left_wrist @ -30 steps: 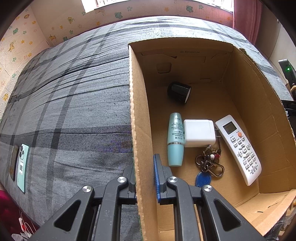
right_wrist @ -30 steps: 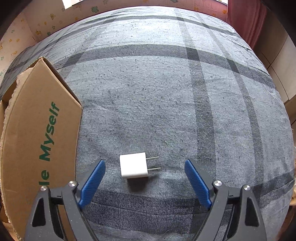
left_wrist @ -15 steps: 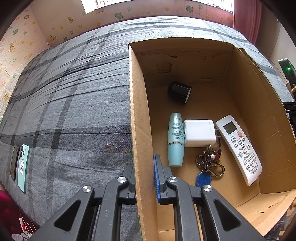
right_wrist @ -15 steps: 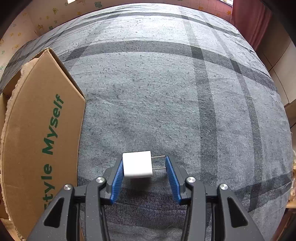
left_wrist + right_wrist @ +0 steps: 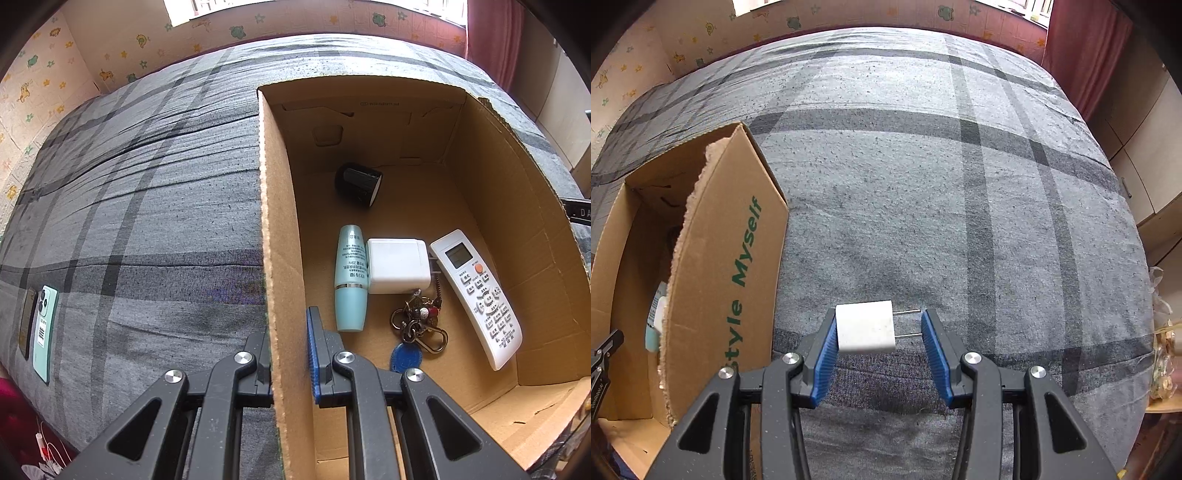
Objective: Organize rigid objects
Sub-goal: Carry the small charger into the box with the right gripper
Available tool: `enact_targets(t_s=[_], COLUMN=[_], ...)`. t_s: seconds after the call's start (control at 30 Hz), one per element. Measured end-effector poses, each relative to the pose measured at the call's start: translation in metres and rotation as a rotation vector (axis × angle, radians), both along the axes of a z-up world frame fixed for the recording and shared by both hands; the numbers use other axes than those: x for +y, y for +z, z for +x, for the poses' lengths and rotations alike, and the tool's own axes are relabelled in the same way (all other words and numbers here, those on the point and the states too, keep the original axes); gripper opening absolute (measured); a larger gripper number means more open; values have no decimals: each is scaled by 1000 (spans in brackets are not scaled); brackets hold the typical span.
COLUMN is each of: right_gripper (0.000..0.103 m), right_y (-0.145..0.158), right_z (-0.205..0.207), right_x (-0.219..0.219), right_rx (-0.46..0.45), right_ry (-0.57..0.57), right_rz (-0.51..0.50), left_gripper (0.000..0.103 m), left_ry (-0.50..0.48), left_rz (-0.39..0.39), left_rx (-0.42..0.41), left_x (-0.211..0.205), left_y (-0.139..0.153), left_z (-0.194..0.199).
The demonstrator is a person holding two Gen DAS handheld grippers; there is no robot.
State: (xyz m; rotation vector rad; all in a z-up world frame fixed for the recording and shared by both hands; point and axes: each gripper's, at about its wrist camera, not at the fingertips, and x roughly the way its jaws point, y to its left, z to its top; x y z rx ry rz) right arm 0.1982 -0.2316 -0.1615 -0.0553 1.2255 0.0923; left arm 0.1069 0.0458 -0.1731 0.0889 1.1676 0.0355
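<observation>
Right wrist view shows the right gripper clamped on a small white plug adapter: one blue pad presses the block's flat end, the other meets the tips of its two prongs, so the hold runs lengthwise through the pins. The adapter looks lifted clear of the grey plaid bedspread, its shadow lying on the cloth beneath. The pick-up step therefore appears complete and the carry to the cardboard box, which sits just to the gripper's left, is in hand. In the left wrist view, the left gripper is pinched tight on the box's near side wall, steadying it. Ahead of that gripper, on the box floor, lie a teal tube, a larger white charger, a key bunch, a white remote and a black cap. Next, the adapter probably needs raising above the torn wall edge, moving leftward over bare floor, then lowering before release; a grip on thin prongs could slip if tilted.
</observation>
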Motion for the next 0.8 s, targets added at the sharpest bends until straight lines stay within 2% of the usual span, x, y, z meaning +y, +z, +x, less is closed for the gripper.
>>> enact_targets(t_s=[0.47,0.8], right_gripper=[48,48], right_y=[58,88], right_z=[-19,-30], right_x=[20,46], right_rx=[-79,-125], right_ry=[35,79], right_rz=[-3,10], left_gripper=[14,14], left_ry=[-2,-1], left_rz=[-1,-4], left_rx=[-2,-1], left_x=[-1,0], left_y=[0,1], left_z=[0,-1])
